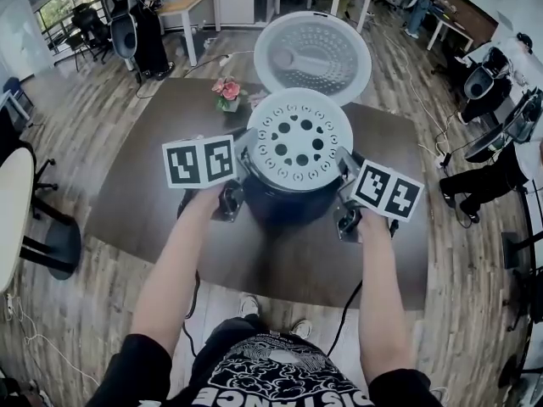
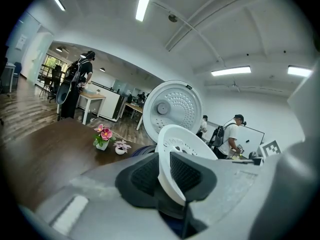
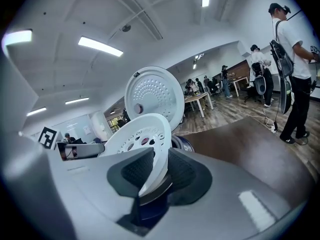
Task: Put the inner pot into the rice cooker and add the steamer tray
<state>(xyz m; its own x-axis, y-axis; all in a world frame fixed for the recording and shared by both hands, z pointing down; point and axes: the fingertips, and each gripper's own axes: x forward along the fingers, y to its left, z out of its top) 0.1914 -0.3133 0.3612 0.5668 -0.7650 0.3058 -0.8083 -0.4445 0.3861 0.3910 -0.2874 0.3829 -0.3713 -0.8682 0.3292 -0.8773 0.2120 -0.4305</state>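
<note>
A white steamer tray (image 1: 299, 139) with round holes hangs level just above the dark rice cooker body (image 1: 288, 203), whose white lid (image 1: 316, 54) stands open behind it. My left gripper (image 1: 247, 156) is shut on the tray's left rim and my right gripper (image 1: 346, 171) on its right rim. In the left gripper view the black pads (image 2: 148, 175) pinch the tray (image 2: 181, 143) edge, with the lid (image 2: 172, 106) beyond. The right gripper view shows the same: pads (image 3: 137, 171) clamped on the tray (image 3: 139, 133), the lid (image 3: 152, 95) behind. The tray hides the inside of the cooker.
The cooker stands on a dark brown table (image 1: 136, 197). A small pot of pink flowers (image 1: 227, 93) sits at the table's far side, left of the lid, with a smaller one beside it (image 2: 120, 147). People stand nearby (image 3: 296, 59), among desks and chairs.
</note>
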